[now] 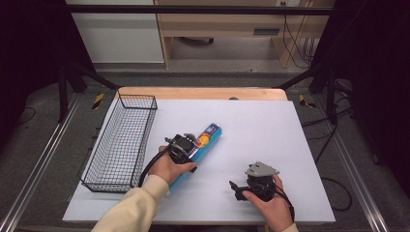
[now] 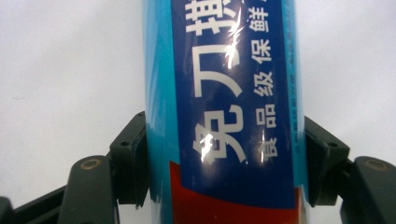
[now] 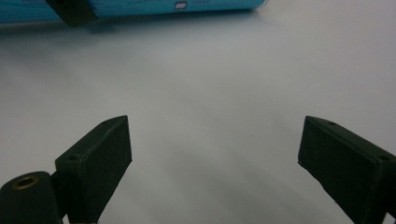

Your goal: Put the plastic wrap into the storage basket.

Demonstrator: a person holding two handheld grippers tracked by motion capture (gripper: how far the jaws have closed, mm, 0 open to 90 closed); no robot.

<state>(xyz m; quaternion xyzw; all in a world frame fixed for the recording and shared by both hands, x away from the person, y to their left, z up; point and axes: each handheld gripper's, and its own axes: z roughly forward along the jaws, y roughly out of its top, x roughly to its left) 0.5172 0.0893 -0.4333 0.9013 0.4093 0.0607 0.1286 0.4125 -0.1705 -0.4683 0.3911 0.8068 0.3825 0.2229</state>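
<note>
Wire basket (image 1: 121, 142) at left of the frame on the white worktop (image 1: 261, 130). Just right of it, left gripper (image 1: 186, 147) clamped on the blue tube (image 1: 205, 140), which lies diagonally mid-frame; both pads (image 2: 133, 158) press its sides. Lower right: right gripper (image 1: 239, 189) jaws spread wide, nothing between them, well apart from the tube.

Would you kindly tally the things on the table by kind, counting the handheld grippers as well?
Blue boxes of cling film: 1, the blue box lying on the table, clamped in the left gripper
Wire baskets: 1, the black wire basket at the table's left edge
Grippers: 2, left and right gripper, whose jaws stand apart with nothing between them
Total: 4
</note>
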